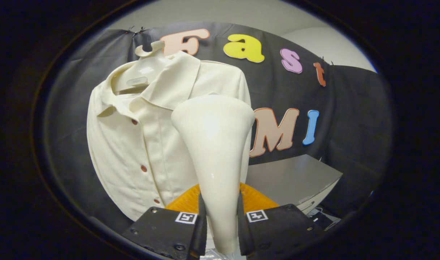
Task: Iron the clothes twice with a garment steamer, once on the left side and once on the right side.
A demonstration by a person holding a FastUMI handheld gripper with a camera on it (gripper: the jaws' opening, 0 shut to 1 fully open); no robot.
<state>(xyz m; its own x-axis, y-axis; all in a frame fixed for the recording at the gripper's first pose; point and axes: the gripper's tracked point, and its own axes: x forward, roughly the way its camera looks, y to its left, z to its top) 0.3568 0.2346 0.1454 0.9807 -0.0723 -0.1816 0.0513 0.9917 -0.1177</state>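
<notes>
Grey table top (292, 177) just right of & behind steamer (212, 137), which gripper (220, 211) fingers clamp on both sides. Orange item (257, 199) at steamer's foot; on table or not, can't tell. Hanger (147, 66) up-left of steamer carries shirt (126, 151).

The place is a staged recording booth rather than a lived-in home. Black cloth (349, 108) hangs as a backdrop, pinned up with small clips at its top edge, and plain pale wall (241, 14) shows above it. A cream shirt (133, 144) on a hanger (147, 61) is hung in front of the cloth as a prop. Beyond it and to the right stands a grey tabletop (295, 177). The gripper (221, 220) rides in the foreground, its fingers clamped on the neck of a steamer (216, 144), and carries square tracking markers (186, 217), a sign of a data-collection setup.
</notes>
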